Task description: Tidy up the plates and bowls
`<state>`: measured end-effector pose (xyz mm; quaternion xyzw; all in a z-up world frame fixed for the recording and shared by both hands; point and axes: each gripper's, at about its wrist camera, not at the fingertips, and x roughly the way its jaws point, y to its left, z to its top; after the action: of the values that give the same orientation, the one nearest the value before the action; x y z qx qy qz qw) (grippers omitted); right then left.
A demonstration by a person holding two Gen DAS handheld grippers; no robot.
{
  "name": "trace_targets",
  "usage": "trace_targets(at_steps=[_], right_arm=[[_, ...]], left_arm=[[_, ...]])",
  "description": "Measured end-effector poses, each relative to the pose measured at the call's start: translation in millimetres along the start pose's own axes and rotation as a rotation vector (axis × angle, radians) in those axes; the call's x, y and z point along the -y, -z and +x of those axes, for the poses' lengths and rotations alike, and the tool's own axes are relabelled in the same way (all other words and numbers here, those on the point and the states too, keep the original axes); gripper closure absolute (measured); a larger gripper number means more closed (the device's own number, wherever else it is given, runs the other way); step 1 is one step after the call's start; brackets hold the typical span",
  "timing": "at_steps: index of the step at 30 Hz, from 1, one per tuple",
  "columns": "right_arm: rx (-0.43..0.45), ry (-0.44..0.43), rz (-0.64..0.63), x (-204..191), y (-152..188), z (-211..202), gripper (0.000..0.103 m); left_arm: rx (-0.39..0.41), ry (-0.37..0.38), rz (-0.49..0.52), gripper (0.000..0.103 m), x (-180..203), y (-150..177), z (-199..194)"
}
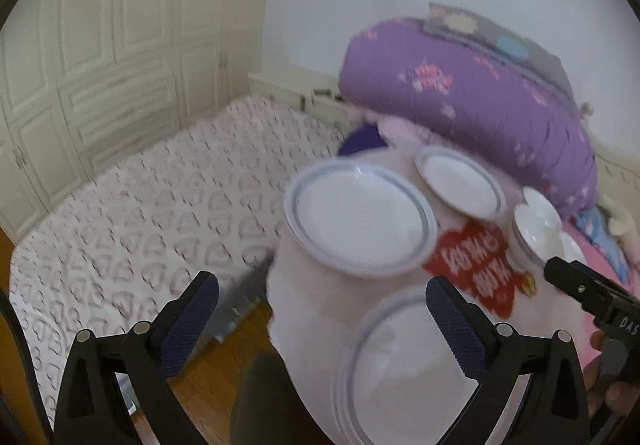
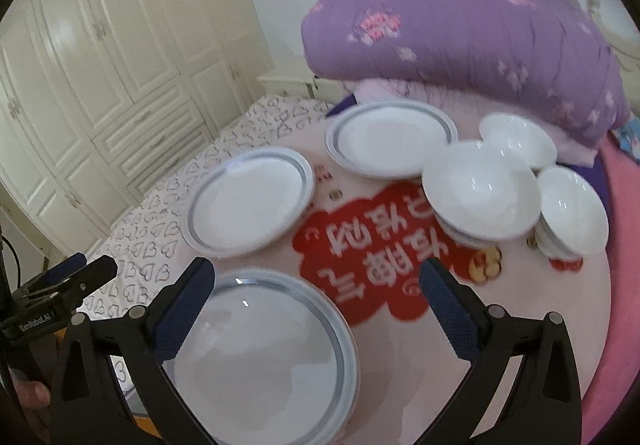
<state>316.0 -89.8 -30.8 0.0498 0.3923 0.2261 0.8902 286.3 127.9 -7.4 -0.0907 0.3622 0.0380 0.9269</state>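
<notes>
Pink mat [image 2: 520,325] | 3 plates [image 2: 250,201] | 3 bowls [image 2: 480,193] | grippers [image 2: 316,293] agape

Surface: your pink round mat [image 2: 560,325] with its red patch [image 2: 360,245].
Load: it bore three plates [image 2: 248,201], three bowls [image 2: 480,185].

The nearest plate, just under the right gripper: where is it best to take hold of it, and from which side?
Probably at the near rim of the nearest plate. It lies flat, so only its thin raised edge gives the fingers a hold. The open right gripper is above that side; the other plates and the bowls lie beyond it.
</notes>
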Motion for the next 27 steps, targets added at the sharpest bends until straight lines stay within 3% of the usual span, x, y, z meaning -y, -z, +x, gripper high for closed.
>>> trace_targets(at_steps=[3, 11, 18, 27], right_arm=[[-0.007, -0.009, -0.006, -5.1, -14.3, 7.5, 0.0], [-0.046, -0.051, -0.007, -10.8, -40.6, 39.5, 0.0], [-0.123, -0.07, -0.024, -15.5, -52.1, 83.4, 0.0], [-0.179, -0.021, -0.006, -12.5, -65.1, 130.8, 0.0]], left_arm=[[0.062, -0.046, 0.036, 0.001, -0.8, -3.3, -9.3], [0.029, -0.031, -0.047, 0.001, -24.5, -16.6, 10.2], [-0.036, -0.05, -0.107, 0.001, -43.4, -49.1, 57.1], [-0.107, -0.059, -0.128, 0.001, -60.3, -90.3, 141.1]])
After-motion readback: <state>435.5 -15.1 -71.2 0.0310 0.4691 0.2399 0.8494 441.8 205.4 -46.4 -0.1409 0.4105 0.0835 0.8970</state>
